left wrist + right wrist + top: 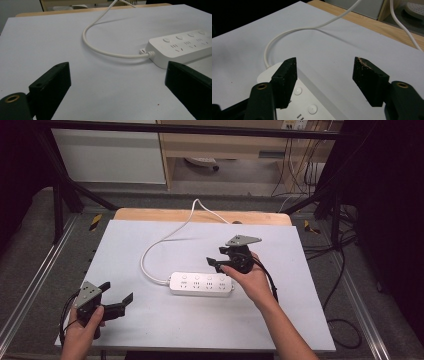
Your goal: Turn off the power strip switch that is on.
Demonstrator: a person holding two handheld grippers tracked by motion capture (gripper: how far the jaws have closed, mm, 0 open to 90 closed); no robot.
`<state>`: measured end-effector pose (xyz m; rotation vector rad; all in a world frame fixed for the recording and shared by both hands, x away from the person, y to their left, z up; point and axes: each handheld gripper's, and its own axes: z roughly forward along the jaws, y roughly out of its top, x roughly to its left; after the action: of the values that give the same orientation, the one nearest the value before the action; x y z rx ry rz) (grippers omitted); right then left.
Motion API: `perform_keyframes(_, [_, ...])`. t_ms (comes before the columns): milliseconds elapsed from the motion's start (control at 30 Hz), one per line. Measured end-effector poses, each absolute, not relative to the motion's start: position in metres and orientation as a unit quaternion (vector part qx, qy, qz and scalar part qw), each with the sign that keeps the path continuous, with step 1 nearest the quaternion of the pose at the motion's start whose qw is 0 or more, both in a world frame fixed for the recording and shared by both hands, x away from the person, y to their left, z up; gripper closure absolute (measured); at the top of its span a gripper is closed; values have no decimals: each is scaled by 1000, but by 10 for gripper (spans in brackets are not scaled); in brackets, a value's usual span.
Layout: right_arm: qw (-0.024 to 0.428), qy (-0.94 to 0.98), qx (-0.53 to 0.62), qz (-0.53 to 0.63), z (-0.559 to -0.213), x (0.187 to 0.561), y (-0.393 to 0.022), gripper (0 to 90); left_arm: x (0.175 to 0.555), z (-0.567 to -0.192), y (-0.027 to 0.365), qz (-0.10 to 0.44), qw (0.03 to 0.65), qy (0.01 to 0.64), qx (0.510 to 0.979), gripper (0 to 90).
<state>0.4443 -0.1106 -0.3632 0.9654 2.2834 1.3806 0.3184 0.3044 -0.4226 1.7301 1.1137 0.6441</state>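
A white power strip [201, 283] with several round buttons lies flat in the middle of the white table top [150, 320]. Its white cable [160, 242] loops left and runs off the far edge. My right gripper [216, 259] hovers just behind the strip's right half and stands open with nothing between its jaws. In the right gripper view, that gripper [324, 62] looks down over the power strip [309, 102] and the cable [294, 31]. My left gripper [117, 291] stays open at the near left. In the left gripper view, that gripper [117, 67] faces the power strip [185, 47].
A wooden table edge [200, 216] shows beyond the white sheet. Black frame bars [65, 195] stand at the back corners. A light wood cabinet [225, 150] and loose dark cables [345, 320] are on the floor behind and to the right.
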Motion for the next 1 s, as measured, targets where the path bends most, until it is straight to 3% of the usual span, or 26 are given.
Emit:
perform_keyframes(667, [137,821,303,465,-378,443,-82,654,318,-422,304,266,470,453,709,62])
perform_keyframes(1000, [135,835,288,449,-385,442,-73,744,318,-422,305,267,470,453,709,63])
